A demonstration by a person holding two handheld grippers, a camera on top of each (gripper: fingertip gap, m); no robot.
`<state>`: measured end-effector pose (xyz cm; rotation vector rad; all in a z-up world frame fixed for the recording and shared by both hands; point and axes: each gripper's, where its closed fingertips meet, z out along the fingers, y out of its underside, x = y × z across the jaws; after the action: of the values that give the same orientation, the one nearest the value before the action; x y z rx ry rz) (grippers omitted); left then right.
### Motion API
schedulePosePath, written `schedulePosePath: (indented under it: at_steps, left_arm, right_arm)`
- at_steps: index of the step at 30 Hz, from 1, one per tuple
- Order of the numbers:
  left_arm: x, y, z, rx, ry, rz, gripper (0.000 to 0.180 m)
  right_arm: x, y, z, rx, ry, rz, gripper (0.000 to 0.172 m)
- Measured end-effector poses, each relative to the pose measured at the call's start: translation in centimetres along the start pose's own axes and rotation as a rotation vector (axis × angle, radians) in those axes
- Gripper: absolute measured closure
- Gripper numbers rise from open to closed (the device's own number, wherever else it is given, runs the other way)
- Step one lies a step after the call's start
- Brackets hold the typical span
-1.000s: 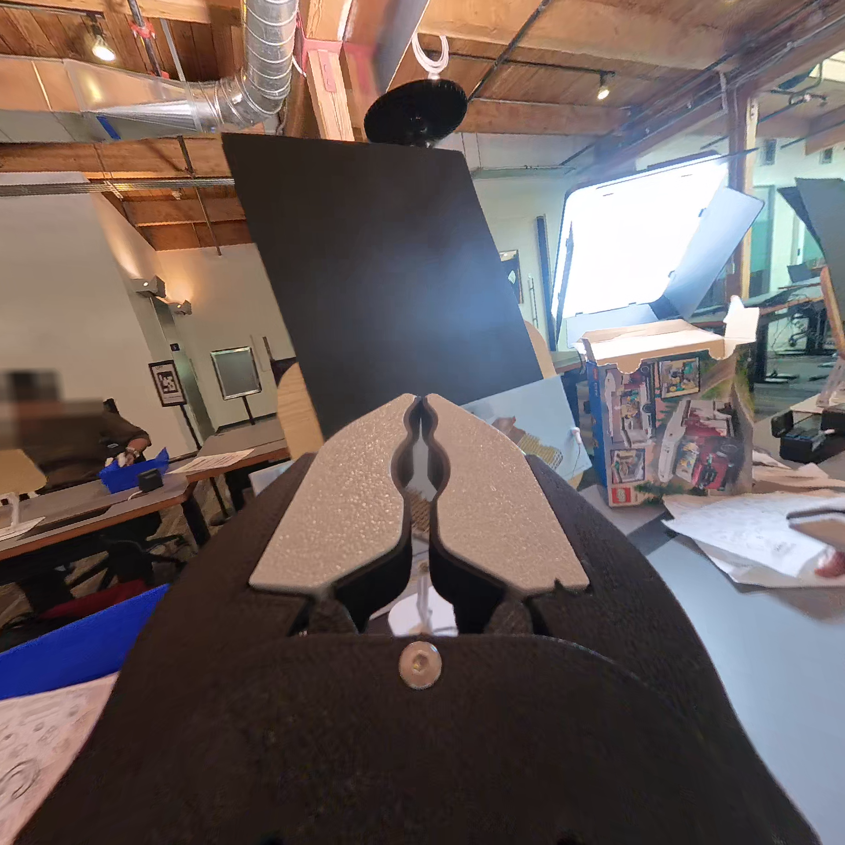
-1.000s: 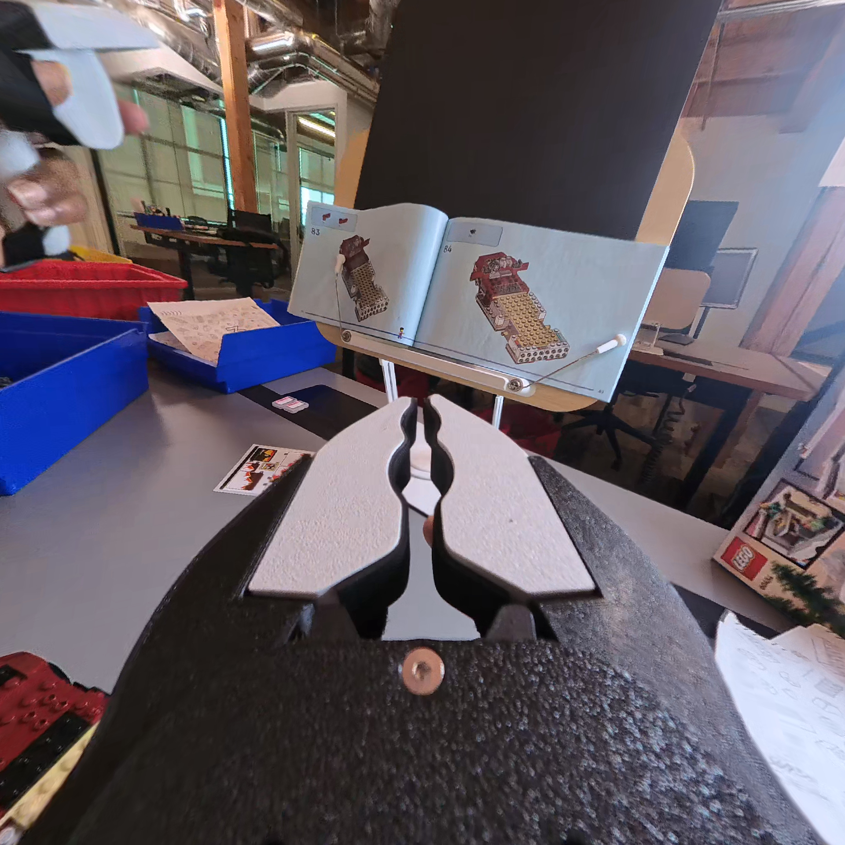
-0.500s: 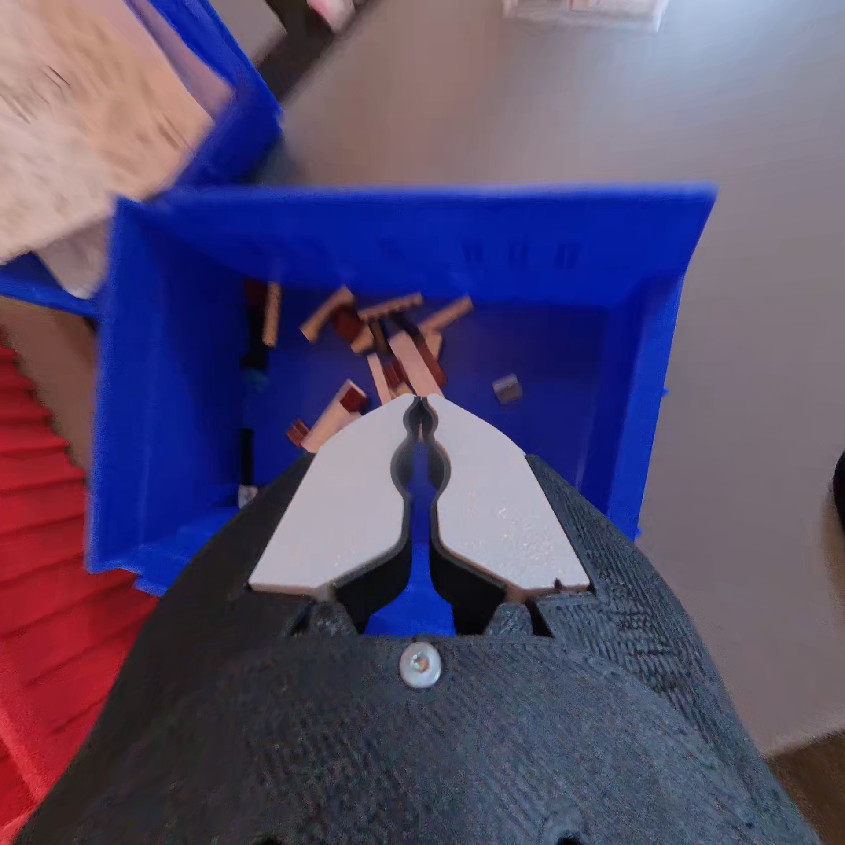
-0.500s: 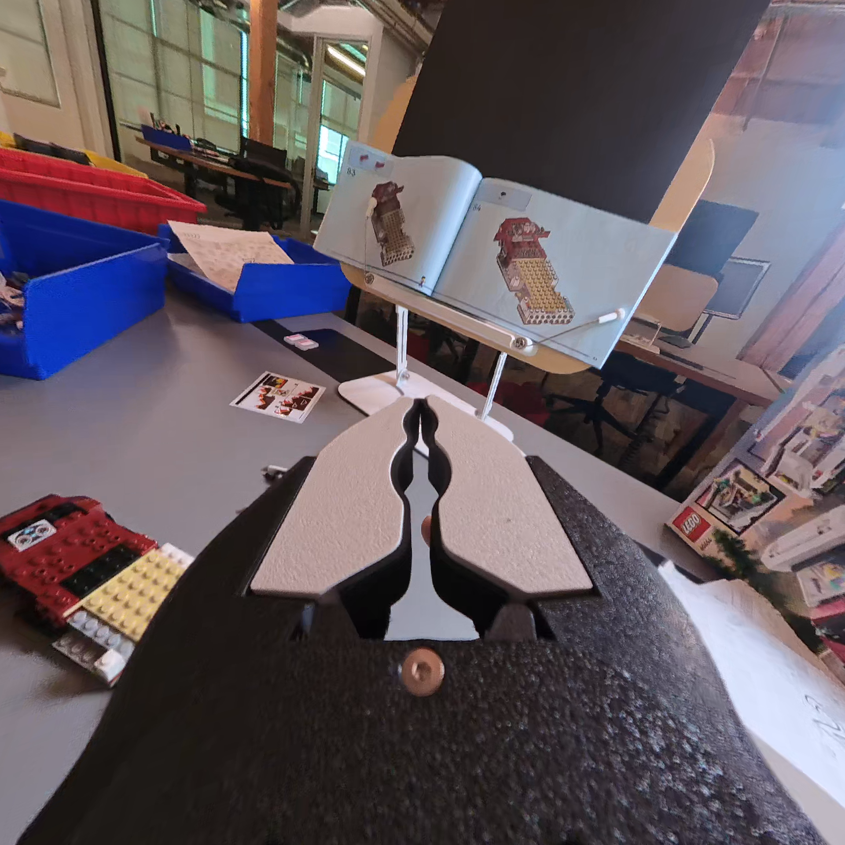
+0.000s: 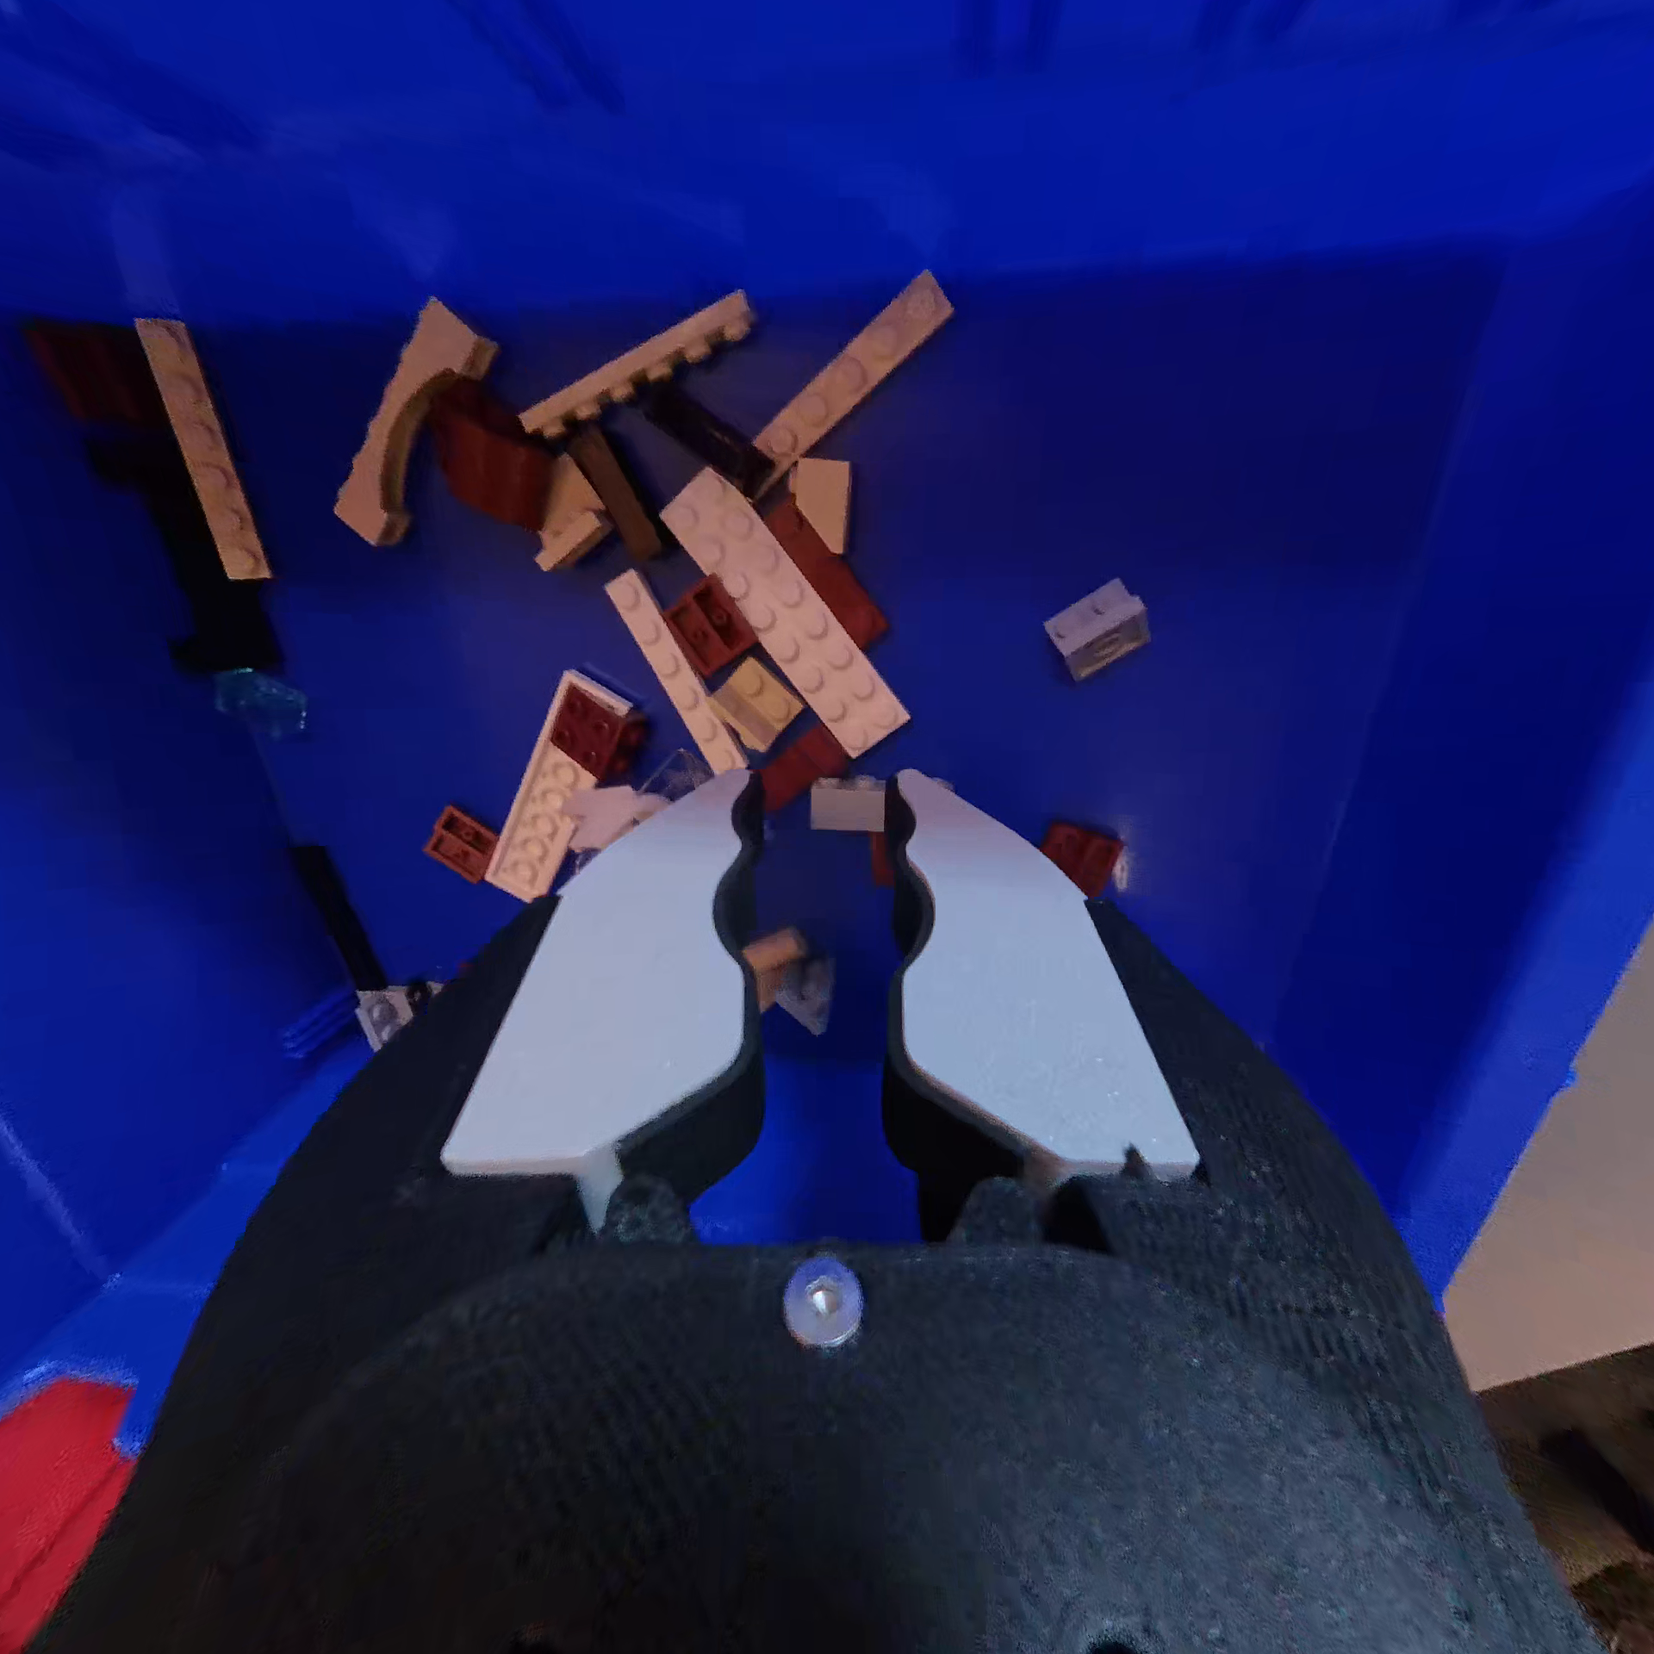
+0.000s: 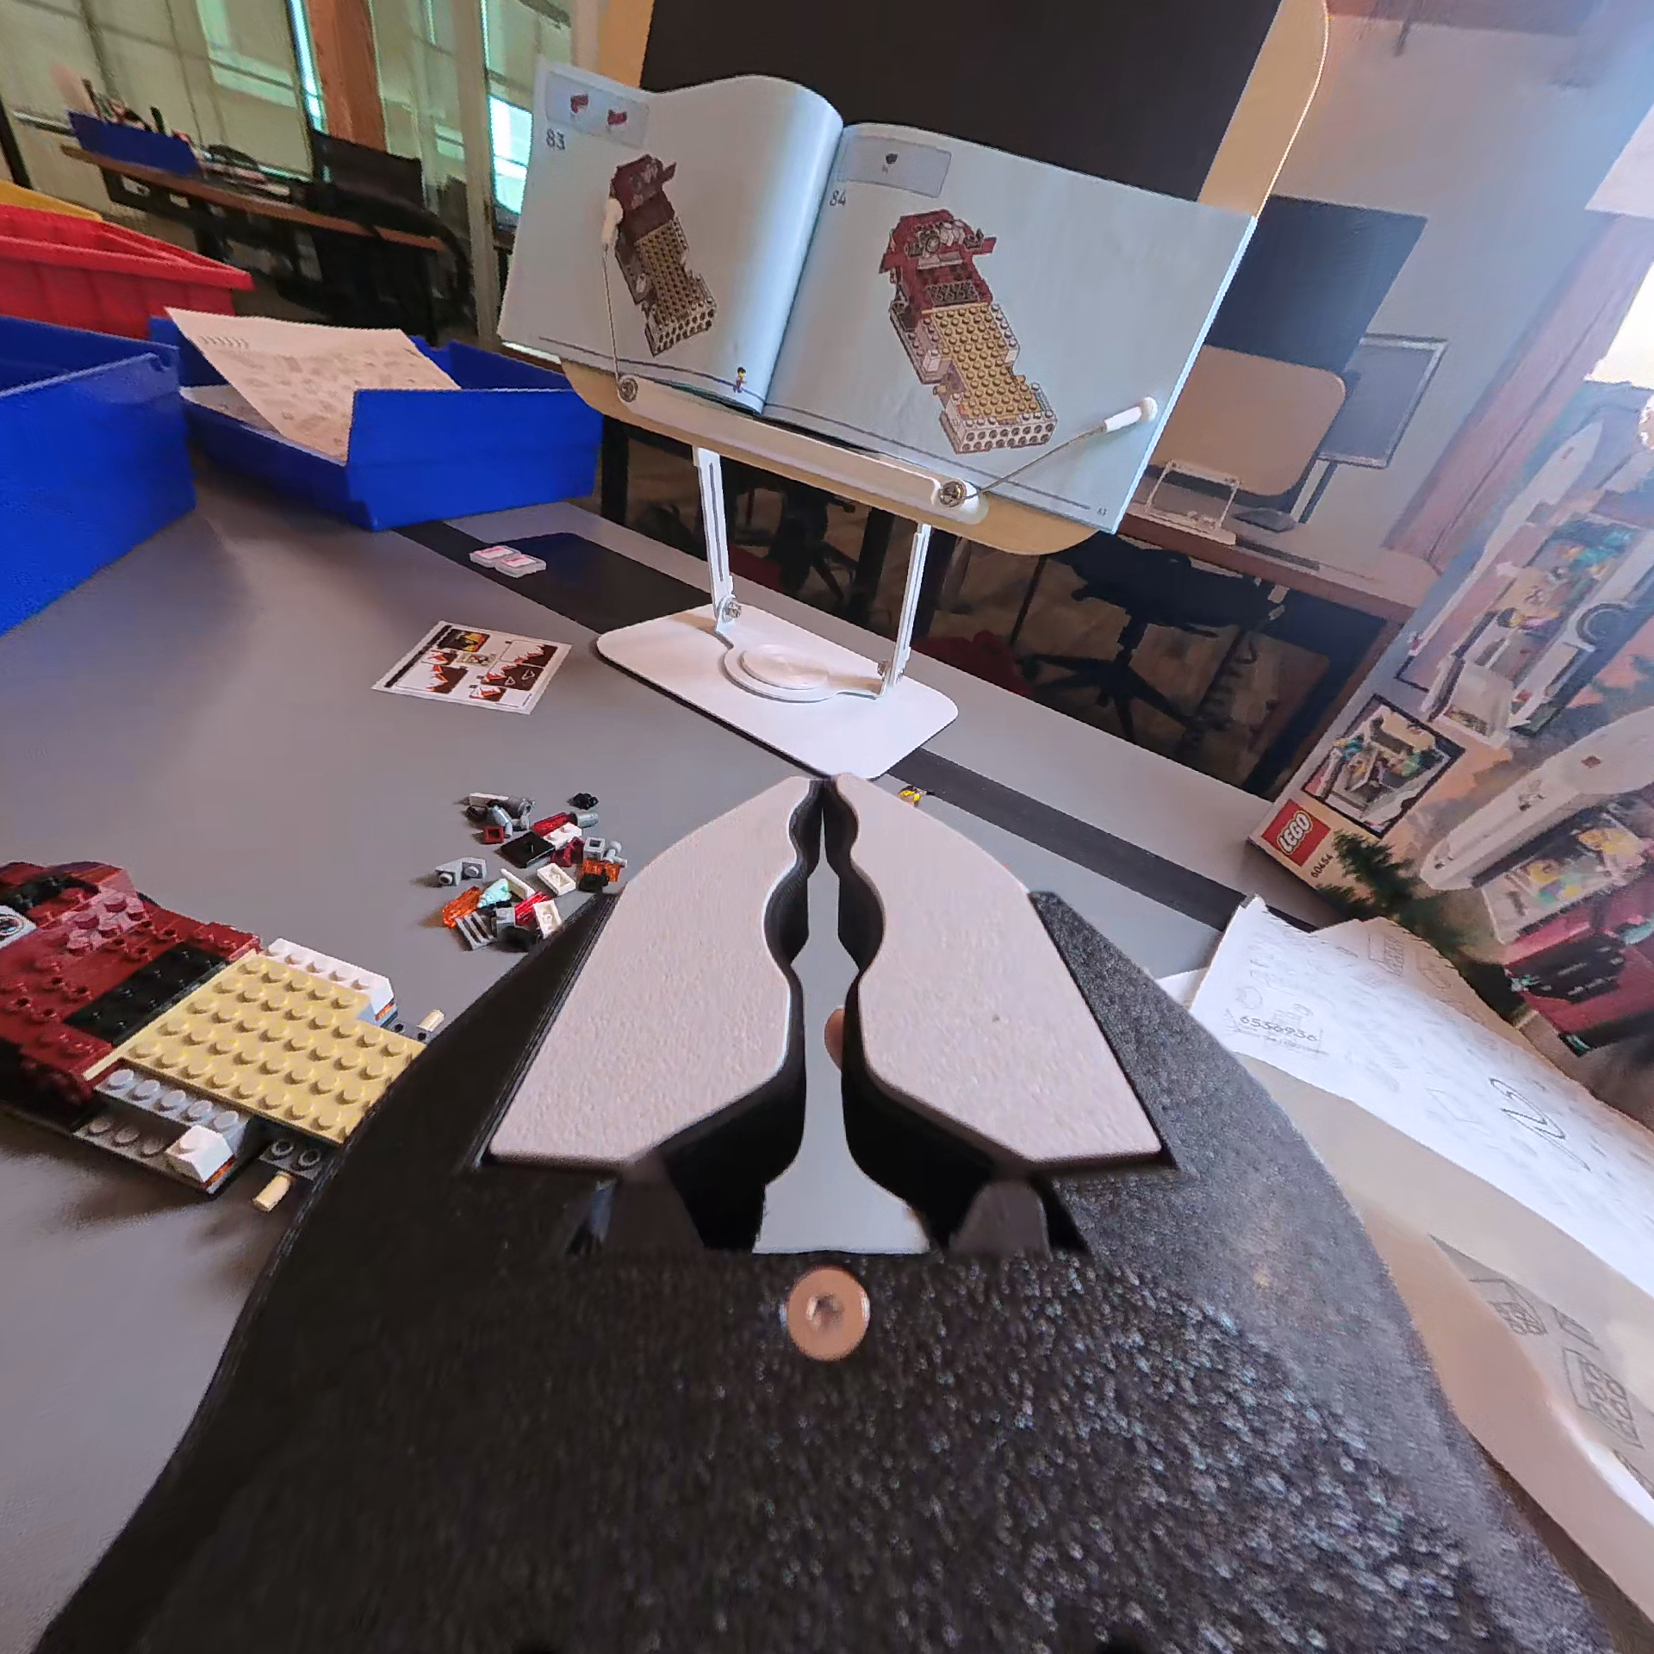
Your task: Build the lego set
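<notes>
Left gripper (image 5: 823, 788) has dropped into the blue bin (image 5: 1342, 447), hiding bricks (image 5: 779, 609).

Open-plan office or workshop: grey worktable (image 6: 224, 770) under the gripper, blue parts bins (image 6: 430, 447) front-left, instruction booklet on a white stand (image 6: 805, 680) ahead, desks and office chairs (image 6: 1155, 609) beyond, big windows (image 6: 242, 54) far left

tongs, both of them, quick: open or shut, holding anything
Left tongs: open, holding nothing, over loose bricks in the blue bin.
Right tongs: shut, holding nothing, above the grey table.
</notes>
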<state>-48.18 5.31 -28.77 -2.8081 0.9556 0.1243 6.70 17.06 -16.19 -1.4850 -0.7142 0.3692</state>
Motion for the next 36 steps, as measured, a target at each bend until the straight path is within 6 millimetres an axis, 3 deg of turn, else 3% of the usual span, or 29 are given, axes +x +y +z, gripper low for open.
schedulePosePath:
  at_steps: [8, 13, 15, 18, 20, 22, 25, 27, 29, 32, 36]
  left_arm:
    - [-0.4, 0.4, 1.5, -0.056, 0.072, -0.016, 0.166]
    - [-0.5, 0.4, 1.4, -0.040, 0.066, -0.026, 0.168]
    - [-0.7, 0.1, 0.3, 0.005, 0.039, -0.026, 0.171]
    - [0.2, -2.7, -3.8, 0.244, 0.055, -0.073, 0.172]
    - [2.6, -5.5, -7.3, 0.452, 0.124, -0.077, 0.172]
    - [6.3, -8.6, -11.0, 0.667, 0.231, -0.062, 0.172]
    - [13.6, -13.0, -16.1, 0.953, 0.527, -0.058, 0.173]
    - [18.1, -15.4, -18.1, 1.044, 0.749, -0.065, 0.173]
    - [22.0, -17.6, -18.6, 1.072, 0.931, -0.071, 0.173]
    - [26.7, -21.1, -18.4, 1.083, 1.152, -0.110, 0.172]
    - [30.7, -24.9, -17.5, 1.074, 1.318, -0.202, 0.173]
  right_arm:
    - [-0.5, 0.6, 0.3, -0.023, -0.004, -0.048, 0.172]
    - [-0.5, 0.8, 0.2, -0.023, -0.009, -0.044, 0.172]
    - [-0.5, 0.6, 0.1, -0.019, -0.012, -0.050, 0.172]
    - [-1.0, 0.0, -0.1, -0.002, -0.031, -0.067, 0.172]
    - [-1.9, -0.4, -0.1, 0.013, -0.067, -0.080, 0.171]
    - [-3.8, -0.8, -0.1, 0.031, -0.152, -0.096, 0.171]
    - [-8.6, -1.6, -0.1, 0.047, -0.361, -0.136, 0.169]
    - [-12.2, -2.0, -0.4, 0.034, -0.503, -0.167, 0.158]
    - [-15.3, -3.1, -1.1, 0.075, -0.606, -0.248, 0.158]
    - [-18.3, -4.4, -1.4, 0.099, -0.651, -0.341, 0.157]
    - [-18.7, -6.0, -1.2, 0.145, -0.525, -0.322, 0.152]
